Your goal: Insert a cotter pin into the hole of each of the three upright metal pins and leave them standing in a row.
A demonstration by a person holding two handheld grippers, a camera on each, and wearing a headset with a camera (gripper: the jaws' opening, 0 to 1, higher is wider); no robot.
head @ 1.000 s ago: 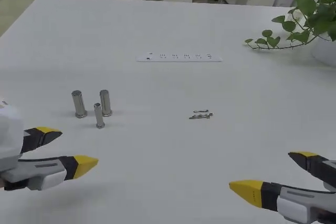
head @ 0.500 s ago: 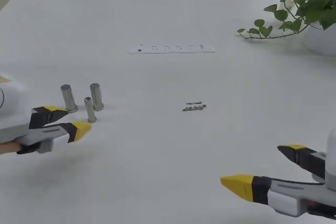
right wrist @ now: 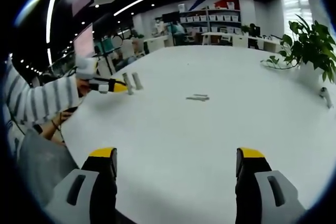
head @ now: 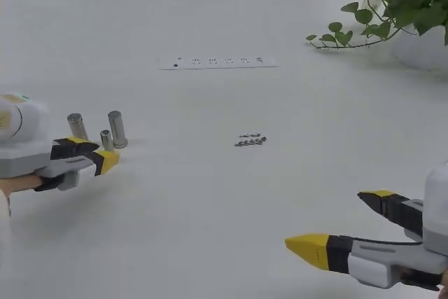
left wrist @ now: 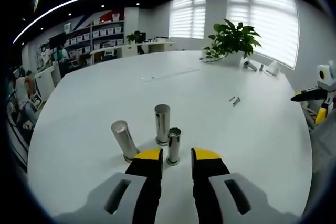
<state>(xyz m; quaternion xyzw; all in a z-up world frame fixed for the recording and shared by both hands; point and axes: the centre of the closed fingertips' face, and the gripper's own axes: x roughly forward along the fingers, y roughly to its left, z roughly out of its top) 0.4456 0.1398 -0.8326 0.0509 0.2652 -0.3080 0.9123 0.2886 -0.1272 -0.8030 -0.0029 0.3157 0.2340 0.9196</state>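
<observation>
A white table (head: 210, 215) spans nearly the whole head view. At the left of the frame three metal pins (head: 117, 129) stand upright on it in a tight cluster. Just right of centre lies a small heap of cotter pins (head: 250, 140), perhaps three but too small to count. A flat white power strip (head: 218, 63) lies above centre. A white plant pot (head: 420, 50) sits at the upper right.

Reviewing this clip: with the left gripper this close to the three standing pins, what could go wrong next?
The left gripper has its jaws narrowly open at the short pin, with two taller pins close behind; a sloppy squeeze or nudge could topple them. The cotter pins lie in a tight cluster, so the wide-open right gripper might pick up several.
</observation>
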